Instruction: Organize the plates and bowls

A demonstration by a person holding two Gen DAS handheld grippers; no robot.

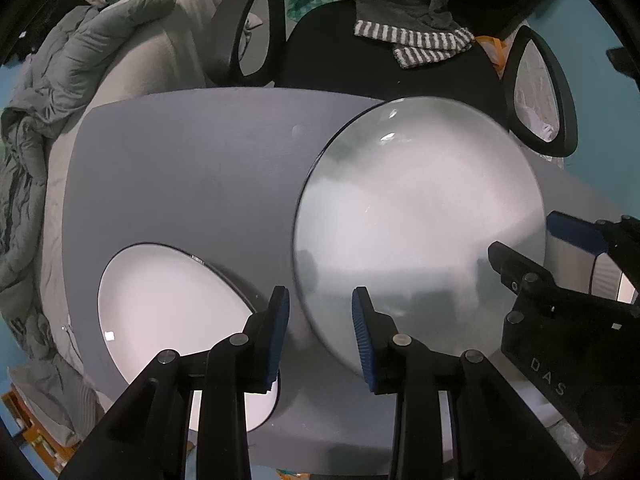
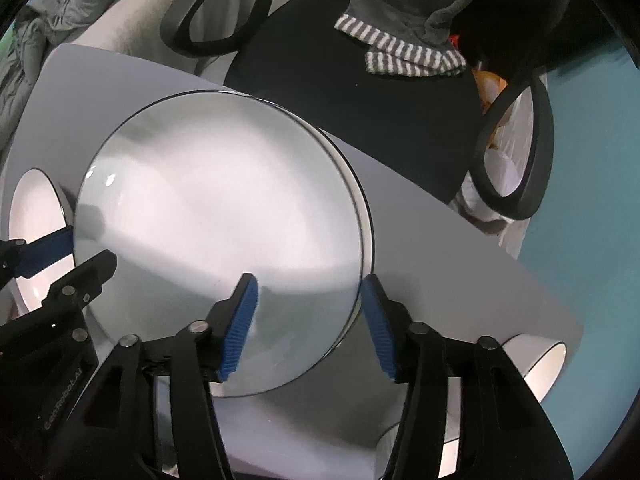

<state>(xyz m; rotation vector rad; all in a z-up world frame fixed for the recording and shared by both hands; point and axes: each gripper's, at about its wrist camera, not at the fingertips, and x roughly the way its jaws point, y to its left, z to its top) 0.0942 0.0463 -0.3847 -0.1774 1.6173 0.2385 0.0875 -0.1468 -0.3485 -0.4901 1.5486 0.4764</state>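
The big plate [image 2: 224, 216] lies on the grey table [image 1: 192, 168], toward the side nearest the black chair [image 1: 340, 64], and it looks smeared with blur, so whether it rests flat or sits slightly lifted is hard to tell. Both grippers straddle its rim from opposite sides. The right gripper [image 2: 308, 320] has its blue pads spread wide, one over the plate's face and one just outside the edge; neither pad appears to press on it. The left gripper [image 1: 320, 334] has its fingers apart too, though less so, with the opposite rim passing between them and no clear contact. So the plate runs from one gripper across to the other, and each is about equally near its own edge.

A smaller white dish [image 1: 172, 328] sits just beside the left gripper, partly hidden by its fingers. Under the big plate's right edge a second white rim seems to show, perhaps another plate beneath; I cannot be sure. Another white dish [image 2: 548, 364] at the table's corner is cut off by the right gripper's frame.
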